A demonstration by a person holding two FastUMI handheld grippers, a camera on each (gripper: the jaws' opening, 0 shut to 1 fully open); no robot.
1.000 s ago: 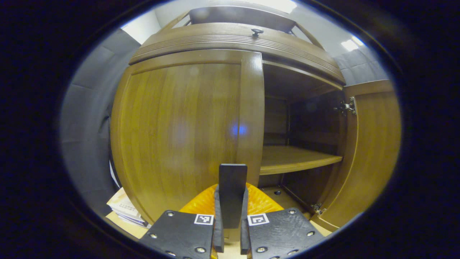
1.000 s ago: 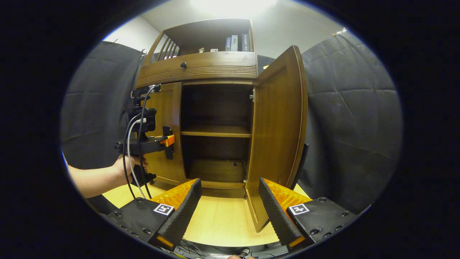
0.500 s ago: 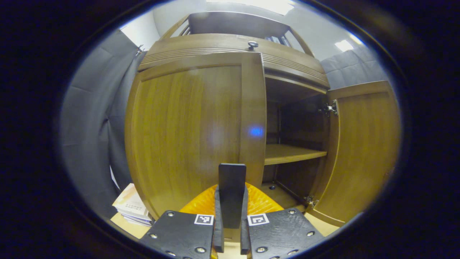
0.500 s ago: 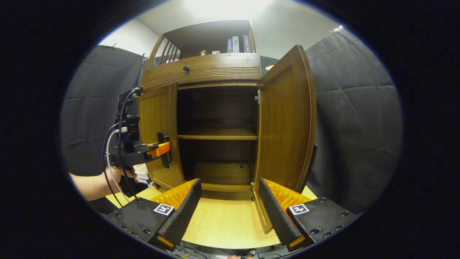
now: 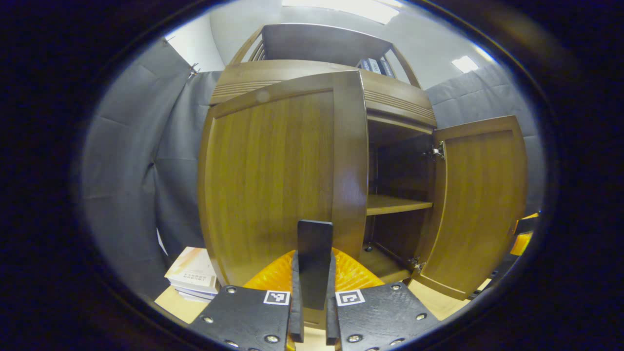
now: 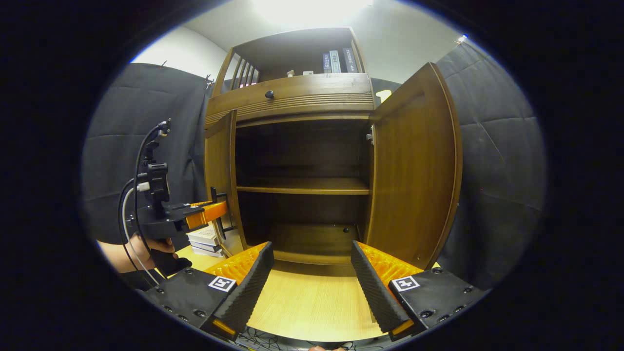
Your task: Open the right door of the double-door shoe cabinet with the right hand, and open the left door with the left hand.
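The brown wooden shoe cabinet [image 6: 292, 97] stands on a light table. Its right door [image 6: 414, 175] is swung wide open. Its left door [image 5: 273, 175] is partly swung out, and in the right gripper view I see this left door [image 6: 222, 170] almost edge-on. My left gripper [image 5: 314, 258] is shut on the dark flat handle [image 5: 315, 239] at that door's free edge. A hand [image 6: 146, 246] holds the left gripper [image 6: 219, 214] there. My right gripper [image 6: 311, 246] is open in front of the cabinet, holding nothing, apart from the right door.
Inside the cabinet are a bare middle shelf [image 6: 302, 185] and a floor board. A stack of books [image 5: 192, 278] lies on the table [image 6: 312, 307] left of the cabinet. A drawer knob [image 6: 268, 94] and upright books [image 6: 336, 61] sit above. Black cloth walls stand on both sides.
The left door has swung further out, drawn by my left gripper, which stays shut on its handle. The right door remains open and my right gripper stays open.
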